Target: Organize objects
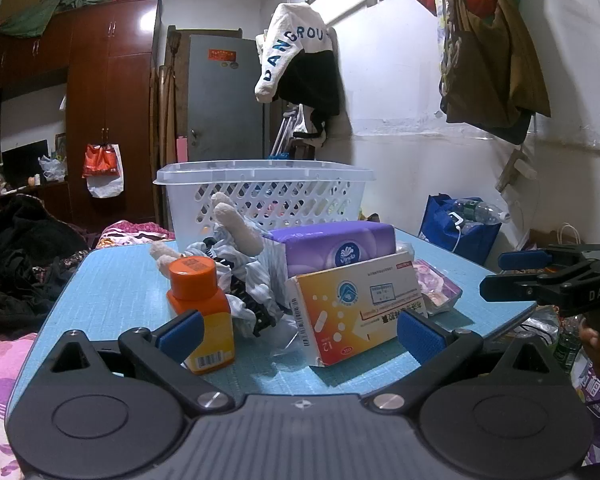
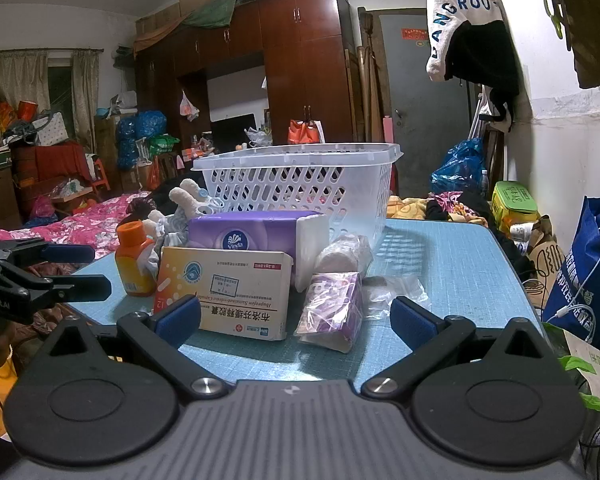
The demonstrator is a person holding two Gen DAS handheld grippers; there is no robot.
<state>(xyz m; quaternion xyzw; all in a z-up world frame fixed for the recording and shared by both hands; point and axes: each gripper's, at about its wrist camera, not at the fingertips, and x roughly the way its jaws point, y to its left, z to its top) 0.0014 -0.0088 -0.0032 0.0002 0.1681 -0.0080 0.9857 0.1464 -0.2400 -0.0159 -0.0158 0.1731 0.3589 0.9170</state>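
A white lattice basket (image 1: 266, 196) (image 2: 300, 184) stands at the far side of a blue table (image 1: 112, 292) (image 2: 452, 264). In front of it lie an orange pill bottle (image 1: 202, 312) (image 2: 134, 260), a yellow-white medicine box (image 1: 360, 312) (image 2: 228, 288), a purple tissue pack (image 1: 336, 246) (image 2: 256, 230), a plush toy (image 1: 236, 224) (image 2: 188, 198) on striped cloth and small purple packets (image 2: 334, 308). My left gripper (image 1: 300, 332) is open and empty near the table's front edge, facing the bottle and box. My right gripper (image 2: 296, 316) is open and empty before the box and packets.
A bed with pink bedding (image 2: 80, 220) and dark clothes (image 1: 16, 248) lies left of the table. A blue bag (image 1: 460, 228) (image 2: 580, 280) stands at the right by the wall. Clothes hang on the wall (image 1: 300, 60). A wardrobe (image 1: 108, 112) is behind.
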